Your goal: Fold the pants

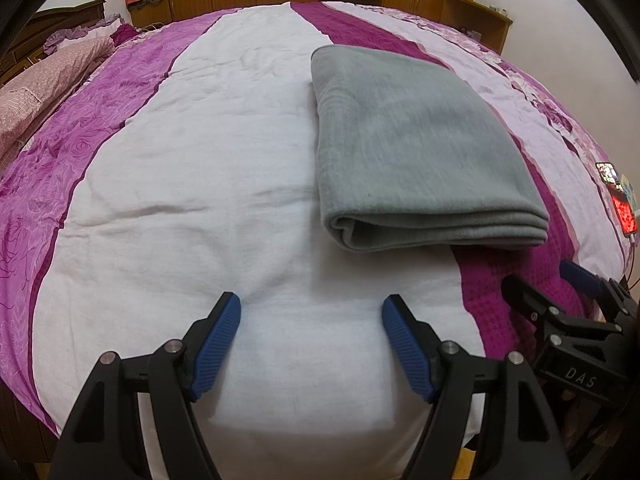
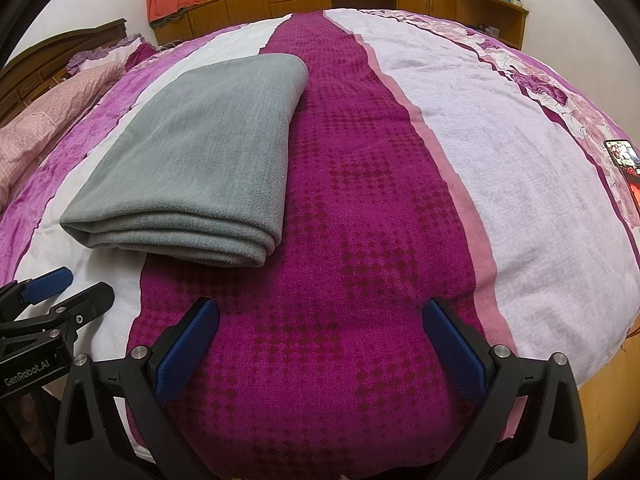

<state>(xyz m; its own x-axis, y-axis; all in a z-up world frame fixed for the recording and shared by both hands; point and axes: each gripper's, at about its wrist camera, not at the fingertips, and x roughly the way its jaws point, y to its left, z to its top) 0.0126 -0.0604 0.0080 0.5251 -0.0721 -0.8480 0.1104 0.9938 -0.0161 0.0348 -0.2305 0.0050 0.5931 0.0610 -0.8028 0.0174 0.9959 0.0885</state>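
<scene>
Left gripper (image 1: 311, 308): jaws wide apart, only flat white bedspread (image 1: 224, 184) between the fingers and straight ahead. Folded grey pants (image 1: 412, 140) lie ahead and right of the right finger, stacked edge facing the tips, apart from them. Right gripper (image 2: 321, 312): jaws spread, bare magenta stripe (image 2: 352, 184) between and ahead of the fingers. Pants sit ahead-left of its left finger. Lit phone (image 2: 624, 160) lies far right near the bed edge. The grippers flank each other closely.
</scene>
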